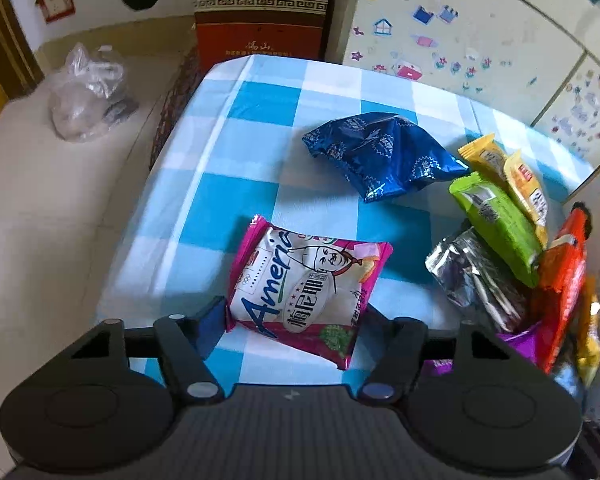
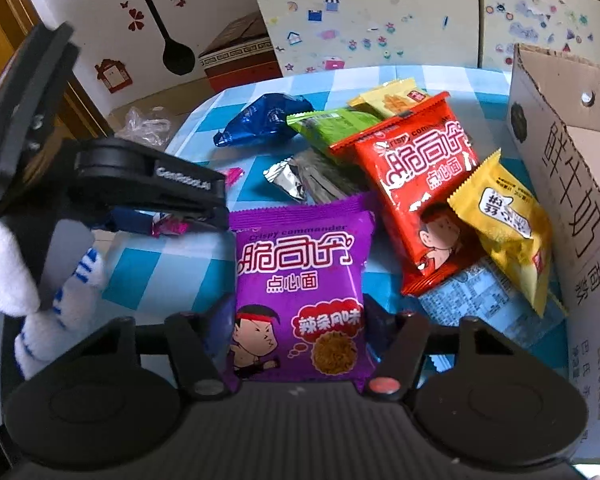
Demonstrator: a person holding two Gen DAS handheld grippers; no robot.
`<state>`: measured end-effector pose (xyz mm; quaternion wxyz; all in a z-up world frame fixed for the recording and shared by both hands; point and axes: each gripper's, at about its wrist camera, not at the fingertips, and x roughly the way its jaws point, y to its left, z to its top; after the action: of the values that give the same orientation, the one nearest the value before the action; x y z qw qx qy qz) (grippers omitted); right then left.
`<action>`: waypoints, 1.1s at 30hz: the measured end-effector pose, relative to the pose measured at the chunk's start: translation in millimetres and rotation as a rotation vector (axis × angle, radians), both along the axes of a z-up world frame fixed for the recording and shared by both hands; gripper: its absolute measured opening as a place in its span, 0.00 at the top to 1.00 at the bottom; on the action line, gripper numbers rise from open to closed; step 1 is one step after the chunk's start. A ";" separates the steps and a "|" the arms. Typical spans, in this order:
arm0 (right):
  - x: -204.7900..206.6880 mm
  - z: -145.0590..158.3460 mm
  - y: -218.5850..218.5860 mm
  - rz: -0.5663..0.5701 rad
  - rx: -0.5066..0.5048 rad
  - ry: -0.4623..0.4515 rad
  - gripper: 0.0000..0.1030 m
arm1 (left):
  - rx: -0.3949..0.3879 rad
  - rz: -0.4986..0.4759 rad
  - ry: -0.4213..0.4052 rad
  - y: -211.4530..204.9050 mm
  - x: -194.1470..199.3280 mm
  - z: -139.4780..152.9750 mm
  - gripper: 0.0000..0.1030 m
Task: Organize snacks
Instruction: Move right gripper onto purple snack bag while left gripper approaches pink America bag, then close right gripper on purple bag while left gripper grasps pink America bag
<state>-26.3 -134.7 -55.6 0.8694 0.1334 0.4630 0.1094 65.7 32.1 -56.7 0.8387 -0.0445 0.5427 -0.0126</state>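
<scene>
Purple noodle packet (image 2: 300, 304) clamped upright in right gripper (image 2: 298, 320), cardboard box (image 2: 556, 184) just right of it; left gripper (image 1: 292, 312) pinches pink-white packet (image 1: 300, 280), farther from box.

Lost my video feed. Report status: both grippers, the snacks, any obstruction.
Left gripper shut on pink-and-white packet. Right gripper shut on purple packet. Remaining snacks piled beside cardboard box. Red packet close alongside purple one; nothing blocking.

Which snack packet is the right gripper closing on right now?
The purple packet, between the right gripper's fingers. The matching red packet lies farther back in the pile.
</scene>
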 end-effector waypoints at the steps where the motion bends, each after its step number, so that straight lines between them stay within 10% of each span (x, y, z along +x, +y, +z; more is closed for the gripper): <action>1: -1.3 1.0 -0.3 0.000 0.004 -0.002 0.36 | -0.011 0.008 -0.005 2.6 -3.1 1.9 0.31; 14: -17.7 23.6 -7.8 -0.014 0.035 -0.059 0.36 | -0.060 0.061 -0.040 21.0 -39.4 7.1 0.44; 21: -18.6 27.3 -20.2 -0.058 0.052 -0.051 0.36 | -0.045 0.019 -0.149 9.9 -40.0 16.7 0.05; 33: -11.7 21.2 -25.6 -0.099 0.084 -0.017 0.36 | 0.025 -0.017 -0.106 -10.5 -5.1 -7.8 0.01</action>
<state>-38.0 -160.3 -34.4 0.8713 0.1917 0.4434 0.0865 60.6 21.6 -64.5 0.8666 -0.0289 0.4980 -0.0152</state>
